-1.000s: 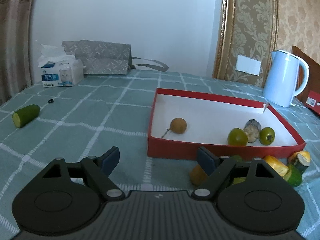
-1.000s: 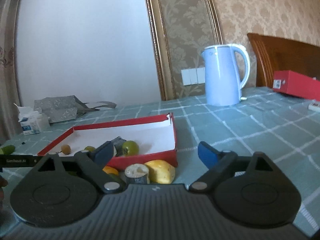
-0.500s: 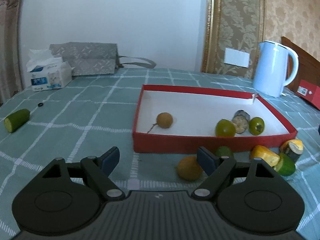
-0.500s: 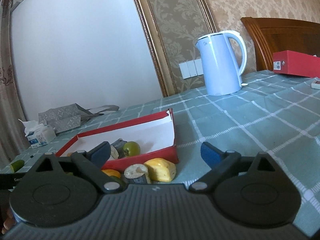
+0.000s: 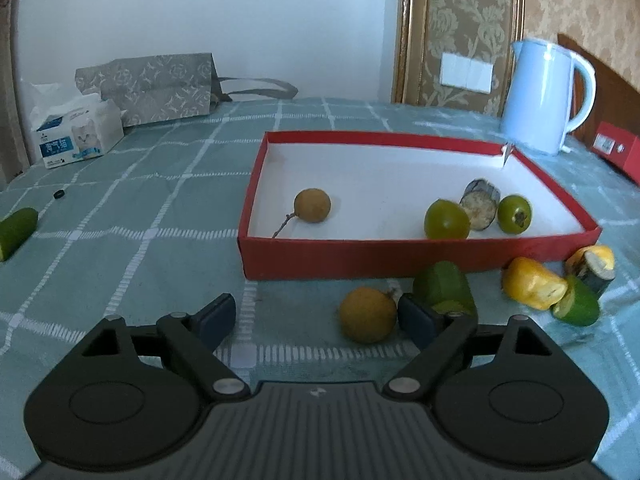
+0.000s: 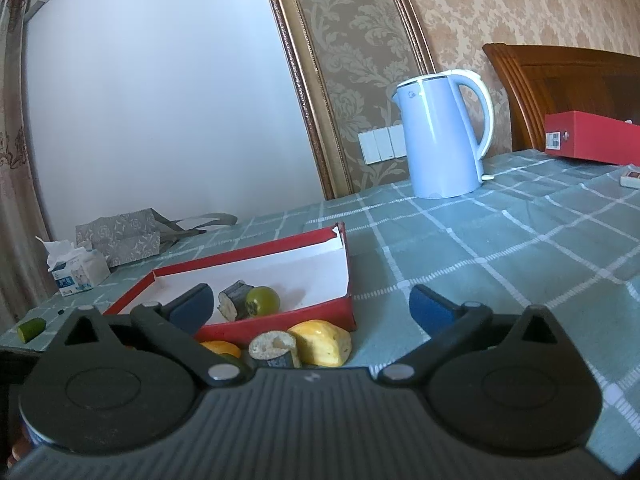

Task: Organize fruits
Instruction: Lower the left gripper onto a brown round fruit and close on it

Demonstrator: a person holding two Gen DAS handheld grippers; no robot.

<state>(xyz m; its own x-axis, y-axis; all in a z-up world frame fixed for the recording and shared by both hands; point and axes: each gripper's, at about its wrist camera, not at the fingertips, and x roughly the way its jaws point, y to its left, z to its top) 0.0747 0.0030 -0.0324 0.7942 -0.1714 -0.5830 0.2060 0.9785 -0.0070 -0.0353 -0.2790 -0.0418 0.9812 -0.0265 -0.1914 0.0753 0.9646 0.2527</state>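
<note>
A red box [image 5: 400,258] with a white floor holds a brown longan [image 5: 312,205], two green fruits [image 5: 446,219] and a dark cut piece [image 5: 480,204]. On the cloth in front of it lie a second longan [image 5: 367,314], a green piece [image 5: 443,287], a yellow piece [image 5: 532,287] and more cut pieces. My left gripper [image 5: 316,318] is open and empty, low over the cloth, the second longan just inside its right finger. My right gripper [image 6: 312,306] is open and empty above the yellow piece [image 6: 320,342] and a cut piece [image 6: 274,348] by the box [image 6: 280,316].
A pale blue kettle [image 5: 544,96] stands behind the box at the right. A tissue pack [image 5: 76,136] and a grey paper bag [image 5: 152,88] sit at the back left. A cucumber piece [image 5: 16,232] lies at the far left. A red carton [image 6: 592,136] lies far right.
My left gripper has swung left and back from the box, so the second longan now shows between its fingers. My right gripper has tilted upward and shifted a little.
</note>
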